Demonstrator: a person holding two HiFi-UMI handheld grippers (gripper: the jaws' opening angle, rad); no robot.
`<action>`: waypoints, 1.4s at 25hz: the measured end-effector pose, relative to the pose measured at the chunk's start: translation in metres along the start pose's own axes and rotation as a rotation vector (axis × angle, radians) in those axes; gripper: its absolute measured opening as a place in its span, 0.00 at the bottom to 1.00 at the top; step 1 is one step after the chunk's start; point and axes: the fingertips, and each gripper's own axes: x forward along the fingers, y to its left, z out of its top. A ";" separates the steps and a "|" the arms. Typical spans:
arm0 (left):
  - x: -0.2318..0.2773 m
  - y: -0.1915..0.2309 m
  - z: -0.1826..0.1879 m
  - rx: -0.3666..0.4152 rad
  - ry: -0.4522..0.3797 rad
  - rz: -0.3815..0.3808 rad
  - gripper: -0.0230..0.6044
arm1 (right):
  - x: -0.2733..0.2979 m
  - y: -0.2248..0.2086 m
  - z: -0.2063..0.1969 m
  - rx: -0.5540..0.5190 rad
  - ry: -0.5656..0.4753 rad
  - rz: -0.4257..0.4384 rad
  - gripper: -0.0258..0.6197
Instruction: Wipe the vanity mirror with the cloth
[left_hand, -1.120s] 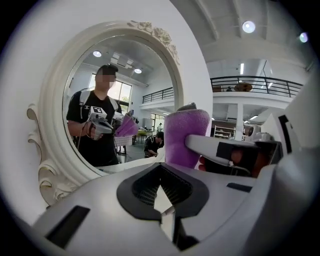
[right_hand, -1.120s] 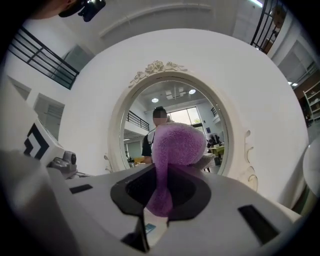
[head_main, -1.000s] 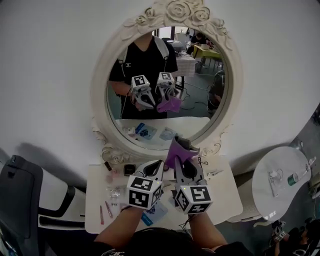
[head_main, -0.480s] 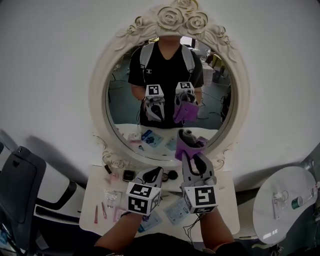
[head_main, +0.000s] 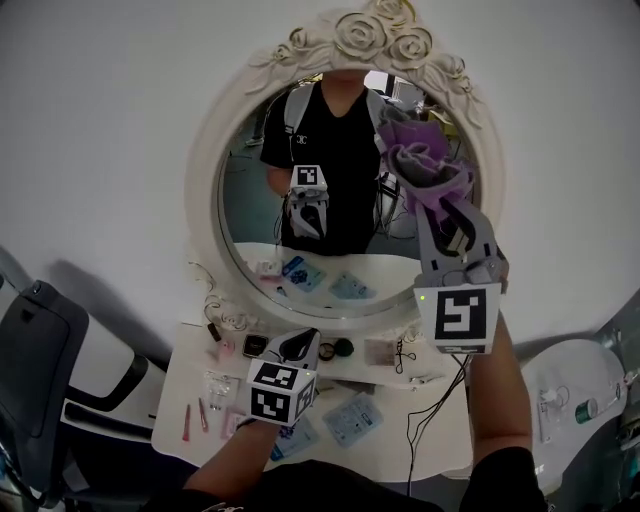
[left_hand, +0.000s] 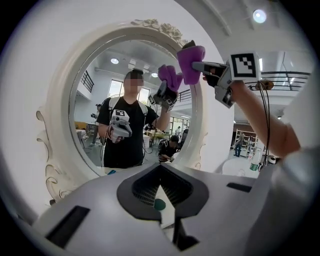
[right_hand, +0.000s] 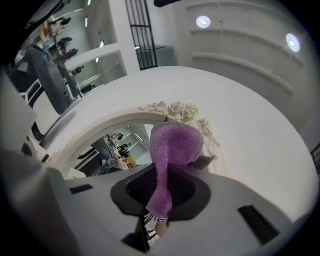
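White wall: rose-carved oval vanity mirror (head_main: 250, 150); right gripper (head_main: 440, 205) pinching fluffy purple cloth (head_main: 420, 160); left gripper (head_main: 297, 345) pressed together, empty; advise flat, overlapping strokes.

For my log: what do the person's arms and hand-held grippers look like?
The left hand-held gripper and right hand-held gripper are pale grey with black jaw linings, each carrying a white cube with black square markers. A thin black cable hangs below the right one. The sleeves are short and black.
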 end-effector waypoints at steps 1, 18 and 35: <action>0.000 0.001 0.000 0.001 -0.001 -0.001 0.04 | 0.007 -0.009 0.006 -0.045 0.002 -0.001 0.13; -0.013 0.010 -0.007 0.001 0.001 0.005 0.04 | 0.056 -0.063 0.035 -0.267 0.100 -0.064 0.13; -0.004 0.023 -0.022 -0.010 0.046 -0.024 0.04 | 0.061 -0.031 0.008 -0.168 0.108 -0.037 0.12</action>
